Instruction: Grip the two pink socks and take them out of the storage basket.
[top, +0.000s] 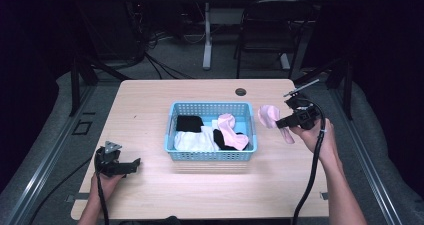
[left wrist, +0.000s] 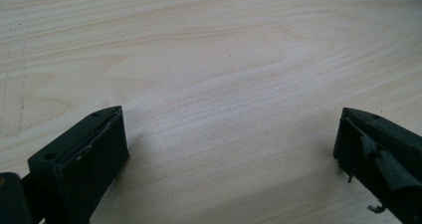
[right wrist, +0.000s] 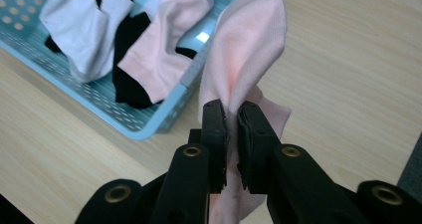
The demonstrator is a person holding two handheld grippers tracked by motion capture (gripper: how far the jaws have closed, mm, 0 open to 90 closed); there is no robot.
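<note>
- a pale wooden surface [top: 150, 195] seen from above, with a light blue perforated basket [top: 210, 155] standing near its middle.
- inside the basket lie a white sock [top: 192, 141], a black sock [top: 189, 122] toward the far left corner, and a pink sock with a black toe [top: 232, 131] along the right side.
- the right tongs [top: 282, 123] are held in a hand above the surface, just beside the basket's right wall, toward the right edge of the surface.
- these tongs are clamped on a plain pink sock [top: 270, 116]; in the right gripper view the two black jaws pinch the fabric [right wrist: 246, 50] tightly, with the cloth rising above them and a fold hanging below.
- the held pink sock is off the surface and outside the basket, close to the basket's right rim [right wrist: 164, 117].
- the left tongs [top: 134, 165] rest low near the front left corner of the surface, held in the other hand, well apart from the basket.
- in the left gripper view their jaws stand wide apart with bare wood [left wrist: 224, 84] between them.
- a dark cable trails from each gripper toward the front edge.
</note>
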